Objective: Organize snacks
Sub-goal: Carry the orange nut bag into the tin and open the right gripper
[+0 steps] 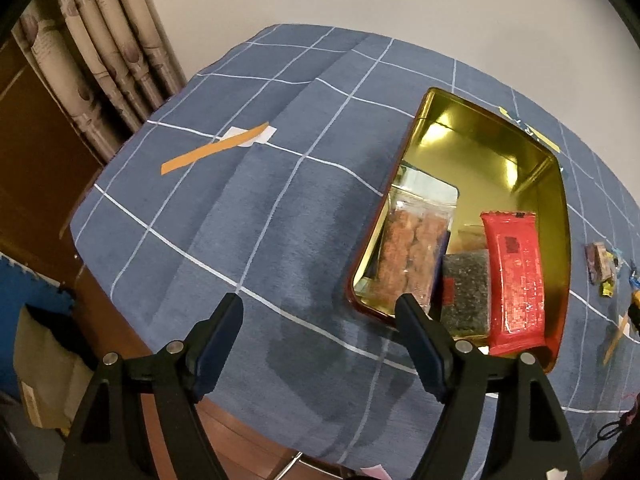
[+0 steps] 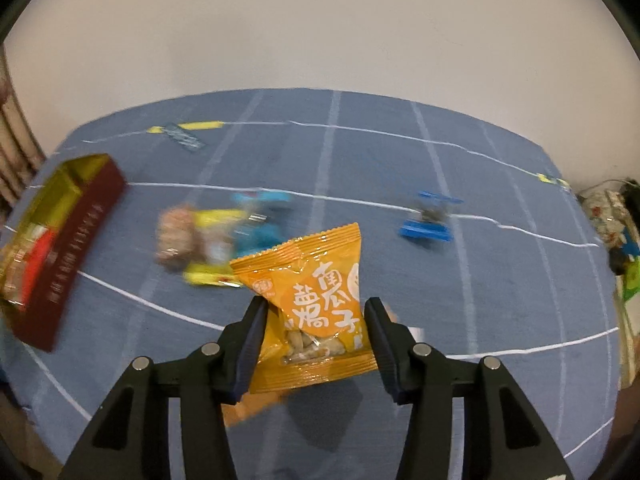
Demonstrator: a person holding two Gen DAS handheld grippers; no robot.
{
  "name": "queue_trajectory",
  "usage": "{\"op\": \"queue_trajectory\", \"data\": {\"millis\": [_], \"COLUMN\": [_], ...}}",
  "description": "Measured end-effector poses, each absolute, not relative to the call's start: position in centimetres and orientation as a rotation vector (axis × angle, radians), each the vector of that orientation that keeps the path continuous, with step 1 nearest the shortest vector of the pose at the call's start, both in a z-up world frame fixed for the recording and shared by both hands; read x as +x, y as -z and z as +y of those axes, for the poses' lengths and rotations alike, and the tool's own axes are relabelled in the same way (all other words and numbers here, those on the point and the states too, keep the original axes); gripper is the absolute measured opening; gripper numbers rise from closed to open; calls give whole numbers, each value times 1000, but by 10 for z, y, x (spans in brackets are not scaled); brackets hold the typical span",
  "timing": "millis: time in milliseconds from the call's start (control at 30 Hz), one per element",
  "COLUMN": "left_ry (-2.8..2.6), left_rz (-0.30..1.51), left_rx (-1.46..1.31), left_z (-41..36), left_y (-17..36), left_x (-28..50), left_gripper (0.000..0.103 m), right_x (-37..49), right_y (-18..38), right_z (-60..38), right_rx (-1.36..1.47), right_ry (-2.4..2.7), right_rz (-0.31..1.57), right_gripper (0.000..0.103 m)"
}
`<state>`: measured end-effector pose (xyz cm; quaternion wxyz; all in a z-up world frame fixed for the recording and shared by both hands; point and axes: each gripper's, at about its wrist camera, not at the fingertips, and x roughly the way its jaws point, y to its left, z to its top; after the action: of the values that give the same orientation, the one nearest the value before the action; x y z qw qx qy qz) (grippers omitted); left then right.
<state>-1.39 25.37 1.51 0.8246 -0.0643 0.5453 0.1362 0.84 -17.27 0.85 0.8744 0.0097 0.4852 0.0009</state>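
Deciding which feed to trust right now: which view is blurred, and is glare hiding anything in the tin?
Right wrist view: motion-smeared table snacks, only the held orange packet in the right gripper stays sharp. Left wrist view: sharp; bright glare on the gold tin inner walls, but the red packet reads clearly. Both bend at the edges.

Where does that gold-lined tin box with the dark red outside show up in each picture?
Left wrist view: gold-lined tin box with the dark red outside, right of centre, snacks inside.
Right wrist view: same box, at the left edge.
Shared landmark: blue checked tablecloth.
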Motion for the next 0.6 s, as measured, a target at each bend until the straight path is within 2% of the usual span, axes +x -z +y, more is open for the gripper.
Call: {"op": "queue_trajectory", "data": {"millis": [600], "left_ry": [-359], "left_rz": [1163], "left_rx": [-204], "left_z": [277], "left_y": [-14], "left_x": [-18], "left_gripper": [76], "right_x": [15], "right_y": [-43], "right_z": [31], "right_rx": [-68], "right_ry": [-408], "right_rz": [996], "right_gripper": [51]}}
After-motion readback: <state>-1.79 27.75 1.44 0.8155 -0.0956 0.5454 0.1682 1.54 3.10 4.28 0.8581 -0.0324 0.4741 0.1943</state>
